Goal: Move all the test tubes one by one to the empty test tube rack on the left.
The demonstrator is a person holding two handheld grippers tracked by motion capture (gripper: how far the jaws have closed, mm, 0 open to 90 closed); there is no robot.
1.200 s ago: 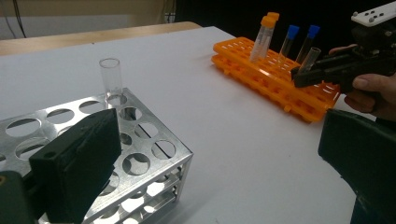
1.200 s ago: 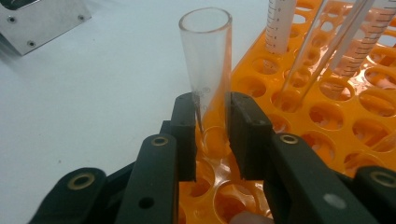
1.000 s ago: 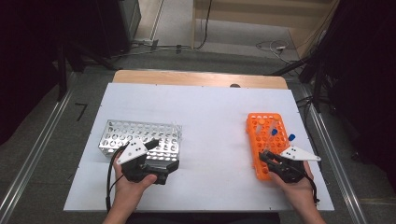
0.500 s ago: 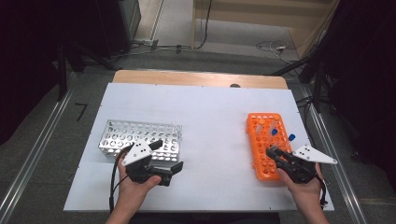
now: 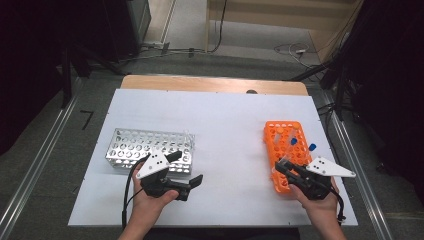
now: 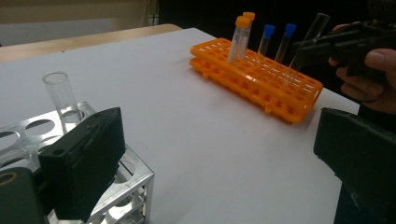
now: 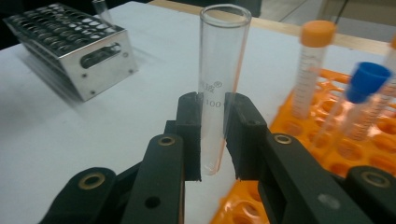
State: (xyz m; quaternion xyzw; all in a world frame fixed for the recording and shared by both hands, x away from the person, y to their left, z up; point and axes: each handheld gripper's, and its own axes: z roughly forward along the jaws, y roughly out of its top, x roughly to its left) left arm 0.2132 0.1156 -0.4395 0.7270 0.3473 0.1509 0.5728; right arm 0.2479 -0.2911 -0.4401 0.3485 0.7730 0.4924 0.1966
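High view: white table [image 5: 225,125] on a grey floor; steel rack [image 5: 145,147] at left, orange rack [image 5: 282,150] at right; left gripper [image 5: 187,172] spread wide, nothing held, beside the steel rack; right gripper [image 5: 281,169] over the orange rack's near end.

Left gripper view: capped tubes [image 6: 243,32] upright in the orange rack [image 6: 261,81].

Right gripper view: clear glass tube [image 7: 219,84] upright, clamped between closed pads [image 7: 191,133], just beside the orange rack [image 7: 355,154].

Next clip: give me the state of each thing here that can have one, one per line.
Right gripper: shut on the clear tube.
Clear tube: uncapped, empty, upright, lifted above the orange rack.
Left gripper: open, holding nothing.
Orange rack: holds two orange-capped and two blue-capped tubes; most holes empty.
Metal rack: one uncapped clear tube standing at its corner; other holes empty.
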